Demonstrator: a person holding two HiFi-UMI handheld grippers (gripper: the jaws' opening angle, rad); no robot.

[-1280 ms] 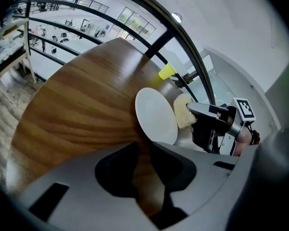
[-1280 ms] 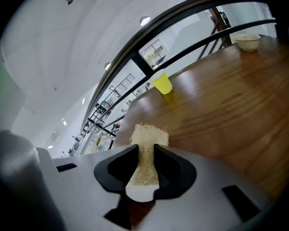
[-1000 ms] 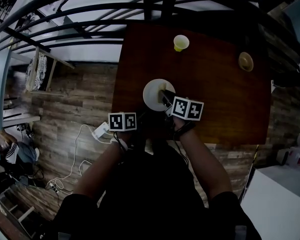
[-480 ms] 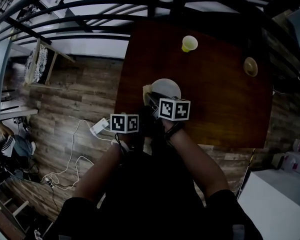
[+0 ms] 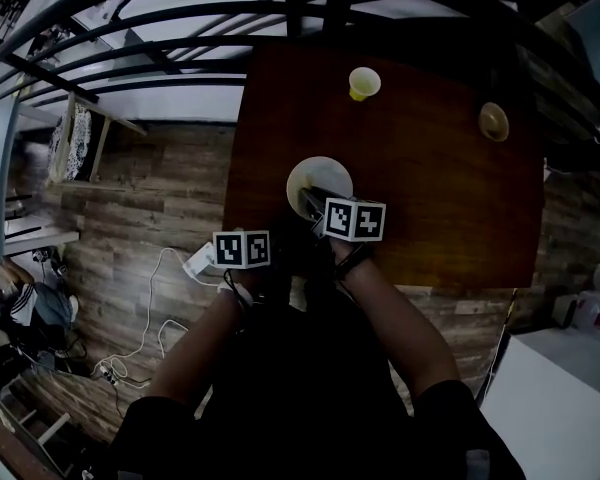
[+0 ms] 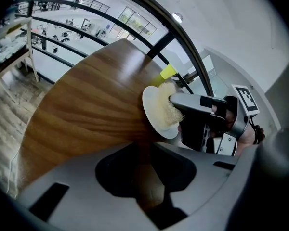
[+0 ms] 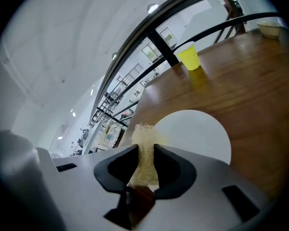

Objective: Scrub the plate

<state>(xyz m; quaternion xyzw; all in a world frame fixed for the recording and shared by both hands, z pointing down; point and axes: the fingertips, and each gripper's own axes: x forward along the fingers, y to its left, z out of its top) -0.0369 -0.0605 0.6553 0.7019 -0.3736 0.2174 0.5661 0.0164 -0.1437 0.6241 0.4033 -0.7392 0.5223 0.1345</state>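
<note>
The white plate [image 5: 327, 171] lies flat on the brown wooden surface [image 5: 435, 203], towards its near left part and a little in from the near edge. The right tongs [image 7: 145, 163] are clamped on a pale yellow sponge [image 7: 143, 146], which fills the gap between the two dark jaw pads and sticks out past their tips. The sponge is pressed onto the plate at its near left side, and the rest of the plate is bare and white. In the left gripper view the sponge shows as a rough, fluffy wad against the plate's face, with the right tongs lying over the plate's near rim.

The left tongs [image 6: 147, 170] sit at the near left corner of the surface, just beside the plate but not on it. Their jaws stand a narrow gap apart, and only brown wood shows in that gap. Both forearms reach in from the near side, the two marker cubes close together.

A yellow cup [image 5: 363, 83] stands upright at the far edge, well apart from the plate. A small bowl [image 5: 493, 121] sits near the far right edge. On the plank floor [image 5: 150, 208] to the left lies a white power strip [image 5: 200, 260] with a trailing cable.
</note>
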